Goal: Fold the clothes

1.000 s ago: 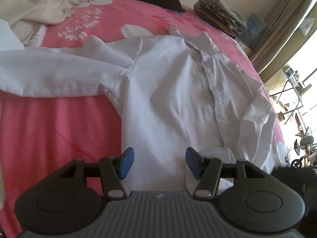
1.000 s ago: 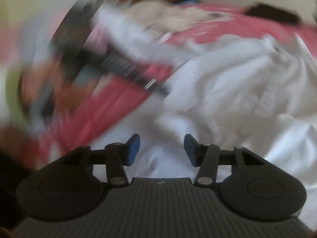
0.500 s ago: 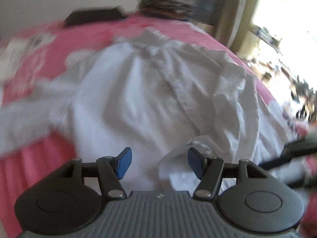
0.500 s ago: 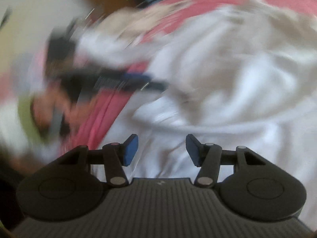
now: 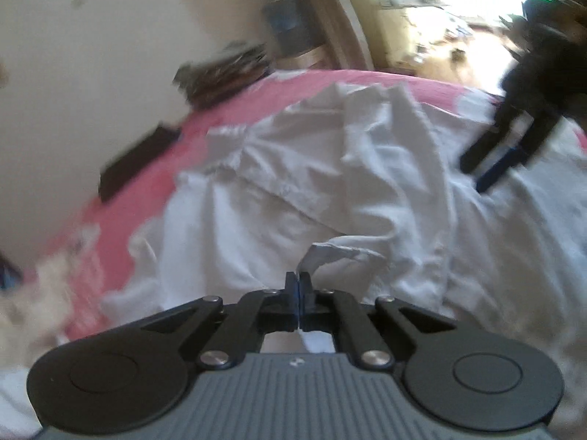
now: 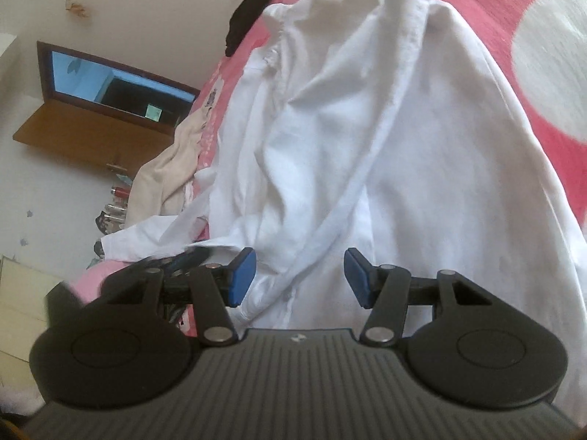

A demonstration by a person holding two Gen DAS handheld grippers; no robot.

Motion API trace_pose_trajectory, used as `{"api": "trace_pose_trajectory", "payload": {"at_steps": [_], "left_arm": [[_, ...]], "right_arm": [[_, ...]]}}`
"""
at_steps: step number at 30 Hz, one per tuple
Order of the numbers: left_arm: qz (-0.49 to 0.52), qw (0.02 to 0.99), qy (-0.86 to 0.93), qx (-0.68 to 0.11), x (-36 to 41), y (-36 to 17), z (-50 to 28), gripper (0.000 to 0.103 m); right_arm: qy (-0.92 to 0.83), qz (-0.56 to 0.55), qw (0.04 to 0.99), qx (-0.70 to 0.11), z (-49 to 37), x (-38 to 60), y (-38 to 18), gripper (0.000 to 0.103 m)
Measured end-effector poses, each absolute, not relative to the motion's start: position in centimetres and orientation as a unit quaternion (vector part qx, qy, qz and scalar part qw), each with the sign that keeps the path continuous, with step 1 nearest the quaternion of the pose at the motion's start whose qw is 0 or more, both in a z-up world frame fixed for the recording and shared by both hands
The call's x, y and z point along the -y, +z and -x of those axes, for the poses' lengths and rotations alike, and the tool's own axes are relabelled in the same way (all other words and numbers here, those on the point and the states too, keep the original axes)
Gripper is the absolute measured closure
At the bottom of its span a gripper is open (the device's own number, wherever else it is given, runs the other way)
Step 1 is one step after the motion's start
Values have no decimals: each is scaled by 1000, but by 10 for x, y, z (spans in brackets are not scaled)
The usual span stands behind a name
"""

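A crumpled white shirt [image 5: 293,168] lies on the pink flowered bedspread [image 5: 154,168]. My left gripper [image 5: 298,286] is shut on a fold of the shirt's lower edge, and a flap of white cloth sticks up just past its pads. In the right wrist view the shirt [image 6: 403,146] fills the frame. My right gripper [image 6: 299,278] hangs open just above it, and a hemmed edge of the shirt runs between its blue pads [image 6: 242,275] without being pressed. The right gripper [image 5: 502,161] also shows, blurred, at the far right of the left wrist view.
A black folded garment [image 5: 135,161] and a stack of folded clothes [image 5: 223,69] lie along the wall side of the bed. A cream garment [image 6: 165,176] is heaped at the bed's edge near a wooden wall cabinet [image 6: 110,84]. A bright window [image 5: 440,0] lies beyond the bed.
My left gripper has shut on the shirt's lower edge after standing open. Both views have rolled and swept across the bed. The right gripper has come down close over the shirt, still open.
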State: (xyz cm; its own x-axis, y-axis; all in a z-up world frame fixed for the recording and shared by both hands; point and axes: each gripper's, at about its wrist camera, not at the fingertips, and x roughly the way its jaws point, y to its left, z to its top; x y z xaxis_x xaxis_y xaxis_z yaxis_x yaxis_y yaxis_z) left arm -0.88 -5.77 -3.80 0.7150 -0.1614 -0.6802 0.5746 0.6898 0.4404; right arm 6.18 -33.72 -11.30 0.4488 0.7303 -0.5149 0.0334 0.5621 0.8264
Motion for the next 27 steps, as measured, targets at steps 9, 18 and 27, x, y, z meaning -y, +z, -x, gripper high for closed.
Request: {"api": "trace_pose_trajectory", "payload": {"at_steps": [9,18,27], "left_arm": [[-337,769,-303,-451,39,-58,23,61],[-66,849,-209,-481,-42,-24,-42,44],[-82,833,-247,-489,3,-56,-62,47]], "right_arm": [[218,-428,740,-472,-62,347,-119,50],[211,-442,729,-478,-58,347,-121,50],[218,-471,714,-469,-57,338,-121,51]]}}
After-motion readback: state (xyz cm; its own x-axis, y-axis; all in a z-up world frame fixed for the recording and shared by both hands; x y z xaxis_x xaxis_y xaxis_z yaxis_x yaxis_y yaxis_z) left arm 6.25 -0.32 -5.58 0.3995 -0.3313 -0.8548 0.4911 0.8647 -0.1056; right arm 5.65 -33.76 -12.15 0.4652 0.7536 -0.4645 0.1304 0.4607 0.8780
